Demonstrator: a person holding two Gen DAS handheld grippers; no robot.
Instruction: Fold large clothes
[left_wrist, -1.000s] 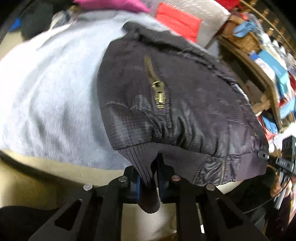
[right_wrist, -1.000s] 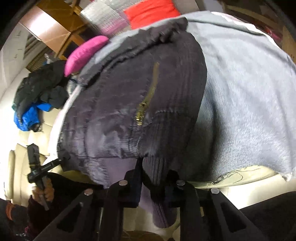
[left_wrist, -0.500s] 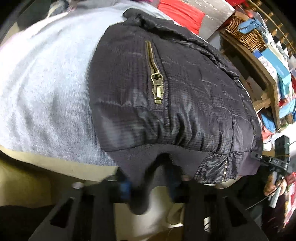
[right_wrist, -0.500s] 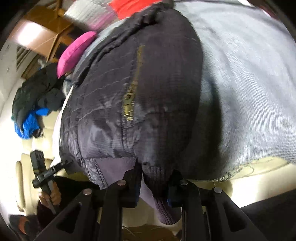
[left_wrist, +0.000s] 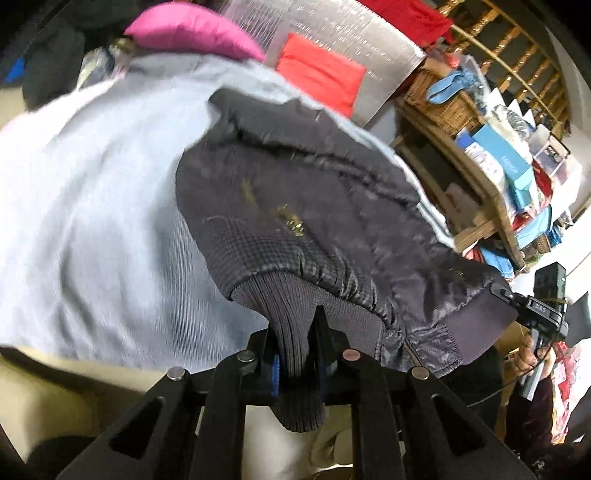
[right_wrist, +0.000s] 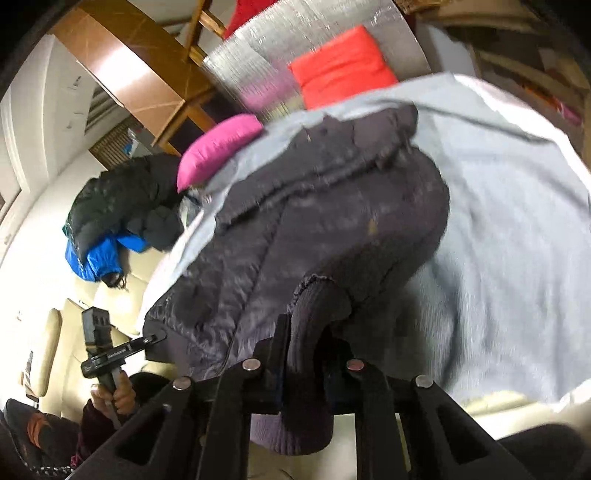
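Left wrist view: both tools, left tool (left_wrist: 297, 354) and right tool (right_wrist: 303, 363), still pinch the jacket (left_wrist: 332, 206) ribbed hem (left_wrist: 295, 306), now lifted and bunched for folding

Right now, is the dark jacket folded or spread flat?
Folded: the dark jacket lies doubled on the grey blanket, ribbed hem pinched by both grippers.
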